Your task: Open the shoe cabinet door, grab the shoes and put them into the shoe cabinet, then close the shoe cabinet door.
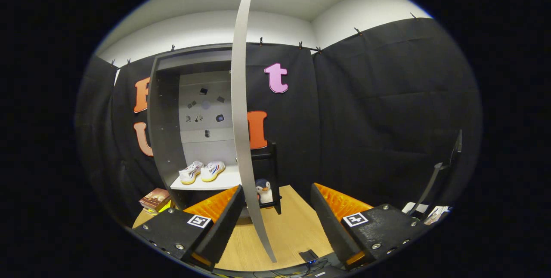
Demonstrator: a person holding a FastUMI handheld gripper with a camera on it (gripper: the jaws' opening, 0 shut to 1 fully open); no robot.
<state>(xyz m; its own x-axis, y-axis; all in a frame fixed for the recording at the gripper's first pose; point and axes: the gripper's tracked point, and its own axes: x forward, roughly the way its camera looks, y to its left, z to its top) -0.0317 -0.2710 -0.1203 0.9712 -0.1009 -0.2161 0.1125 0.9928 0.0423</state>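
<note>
Two white shoes [201,171] sit side by side on the pale shelf [224,182] inside the shoe cabinet [165,131], toes pointing outward and a little to the left, with coloured stripes on their sides and yellowish soles. They lie well beyond the fingers of the hand-held gripper [275,222], up and to the left of the left finger [217,220], and nothing touches them.

The cabinet is a tall dark frame with a grey back panel [205,114] that carries several small dark marks. Its door [243,140] stands swung open and is seen edge-on, as a long pale strip that curves from high above down to the floor between the two fingers. The door's lower edge passes just beside the inner face of the left finger; whether they touch cannot be told. The right finger [333,222] stands well apart from the door.

The hand-held gripper is spread wide, its fingers holding nothing between them but the open gap and the door's edge.

Just behind the door, low down, a small penguin toy [263,191] stands in a dark rack [275,174]. A stack of books [155,199] lies on the wooden floor [292,226] left of the cabinet. Ahead of the fingers, near them, a small black box [308,255] with cables rests on the floor. Off to the right, a thin dark stand [434,183] leans up beside some papers [426,211].
</note>
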